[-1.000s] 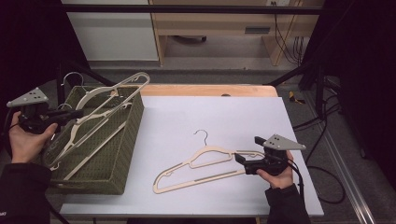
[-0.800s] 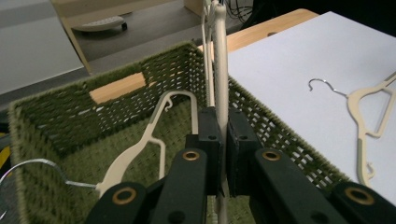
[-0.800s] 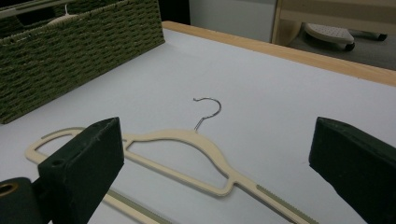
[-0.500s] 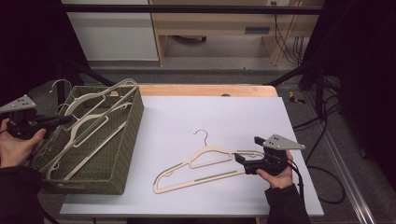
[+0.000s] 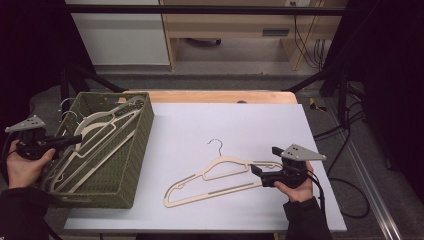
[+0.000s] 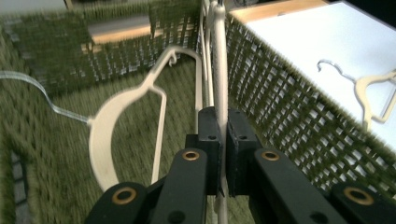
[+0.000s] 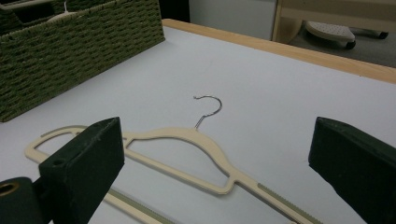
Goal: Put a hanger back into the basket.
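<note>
A person's left hand holds my left gripper [image 5: 72,141] at the left rim of a green woven basket [image 5: 116,192]. Its jaws are shut on the thin bar of a cream hanger [image 5: 107,122], which slants down into the basket. In the left gripper view the pads [image 6: 210,135] pinch that hanger [image 6: 219,79], and another cream hanger [image 6: 107,126] lies on the basket floor. A cream hanger with a metal hook [image 5: 220,175] lies flat on the white table. My right gripper [image 5: 265,160] stands open at its right end, jaws wide apart either side of that hanger [image 7: 187,140].
Several more hangers [image 5: 82,167] are stacked in the basket, whose wall [image 7: 70,51] stands at the table's left. A wooden strip [image 5: 225,96] runs along the table's far edge. Bare white tabletop [image 5: 240,125] lies beyond the loose hanger.
My left gripper has sunk and drawn left with its hanger, which has dropped from above the basket's rim down into the basket. The right gripper and the table hanger have not moved.
</note>
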